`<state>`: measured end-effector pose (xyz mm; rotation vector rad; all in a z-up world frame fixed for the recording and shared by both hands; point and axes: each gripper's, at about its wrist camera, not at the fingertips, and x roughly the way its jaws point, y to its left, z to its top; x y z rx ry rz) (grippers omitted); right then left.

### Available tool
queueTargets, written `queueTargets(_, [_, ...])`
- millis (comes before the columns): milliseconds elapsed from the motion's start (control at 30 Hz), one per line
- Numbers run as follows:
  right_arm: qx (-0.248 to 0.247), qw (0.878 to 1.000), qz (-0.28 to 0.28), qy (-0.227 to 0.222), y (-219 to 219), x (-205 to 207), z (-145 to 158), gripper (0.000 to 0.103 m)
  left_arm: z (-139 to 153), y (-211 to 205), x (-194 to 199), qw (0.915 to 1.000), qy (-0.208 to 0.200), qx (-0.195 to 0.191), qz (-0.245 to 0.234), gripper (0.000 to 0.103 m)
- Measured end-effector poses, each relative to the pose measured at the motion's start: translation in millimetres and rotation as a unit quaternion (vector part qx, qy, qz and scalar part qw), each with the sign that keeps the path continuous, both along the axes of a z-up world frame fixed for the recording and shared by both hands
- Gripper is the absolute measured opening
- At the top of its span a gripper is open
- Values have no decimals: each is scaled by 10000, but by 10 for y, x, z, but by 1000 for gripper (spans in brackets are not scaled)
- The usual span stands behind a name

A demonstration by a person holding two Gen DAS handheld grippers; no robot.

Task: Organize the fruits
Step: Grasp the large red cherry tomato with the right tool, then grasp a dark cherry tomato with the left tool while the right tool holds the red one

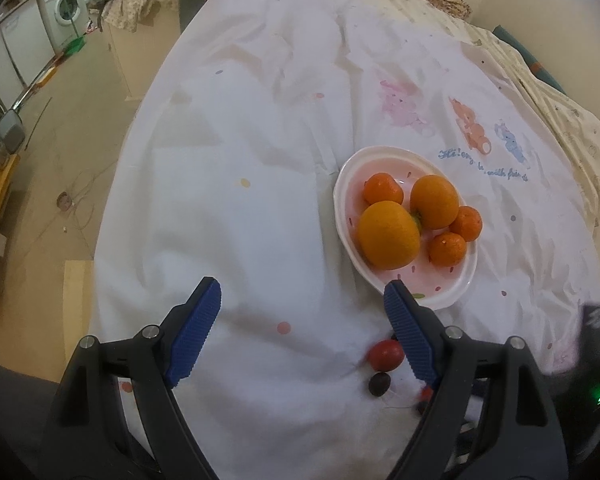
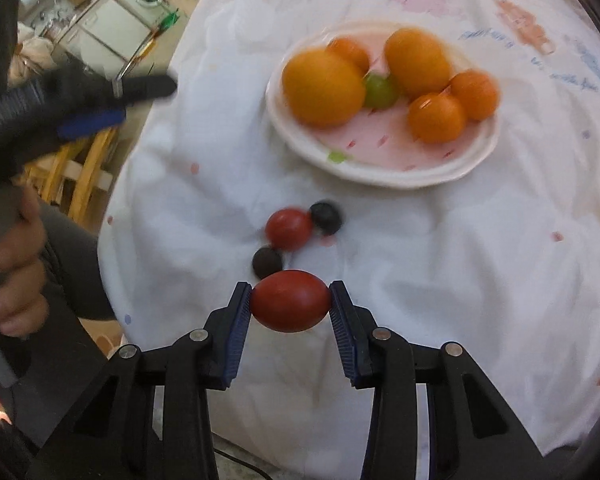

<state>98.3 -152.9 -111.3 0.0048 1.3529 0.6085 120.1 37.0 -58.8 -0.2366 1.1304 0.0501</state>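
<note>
A pink-and-white oval plate [image 1: 452, 286] [image 2: 380, 168] on the white cloth holds two large oranges [image 1: 389, 235] [image 2: 323, 88], three small tangerines [image 1: 447, 249] [image 2: 437, 117] and a green grape [image 2: 380, 89]. My right gripper [image 2: 291, 300] is shut on a red cherry tomato [image 2: 290, 301] and holds it above the cloth near the plate. Another red tomato [image 2: 289, 229] [image 1: 385, 355] and two dark grapes [image 2: 326, 217] [image 2: 267, 262] lie on the cloth. My left gripper [image 1: 302, 300] is open and empty, left of the plate; it shows blurred in the right wrist view [image 2: 112, 104].
The white cloth [image 1: 260, 200] covers a round table. The floor, a washing machine [image 1: 66, 4] and cabinets lie to the left. A yellow wooden chair [image 2: 80, 176] stands beside the table. A patterned bedcover [image 1: 540, 92] lies at the far right.
</note>
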Motion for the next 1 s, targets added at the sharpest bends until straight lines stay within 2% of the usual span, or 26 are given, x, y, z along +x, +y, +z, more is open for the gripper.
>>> queueTargets(133, [145, 9985, -371, -372, -325, 99, 268, 41, -31, -35, -34, 10000, 59, 4, -16, 81])
queueTargets(233, [124, 9949, -723, -698, -446, 160, 405, 41, -32, -35, -102, 9999, 33, -131, 27, 81])
queueTargets(333, [355, 9889, -1210, -781, -644, 206, 412, 41, -92, -153, -186, 9998, 150, -39, -126, 81])
queueTargets(533, [567, 9805, -1692, -821, -859, 249, 437, 41, -216, -525, -425, 9989, 269, -16, -379, 79])
queueTargets(600, [634, 9787, -1741, -889, -876, 222, 474, 41, -307, -666, -469, 9976, 417, -105, -544, 63])
queueTargets(733, [814, 9755, -1859, -847, -956, 216, 497, 41, -508, -863, -501, 9959, 698, -22, -568, 54])
queueTargets(800, [867, 9746, -1897, -813, -983, 221, 499, 41, -608, -923, -490, 9952, 793, -39, -572, 38])
queueTargets(867, [948, 9735, -1926, -781, -1013, 221, 511, 41, -693, -974, -473, 9946, 828, -107, -620, 30])
queueTargets(1000, [1037, 9726, -1938, -762, -1032, 211, 535, 41, -790, -1003, -451, 9941, 914, 26, -576, 27])
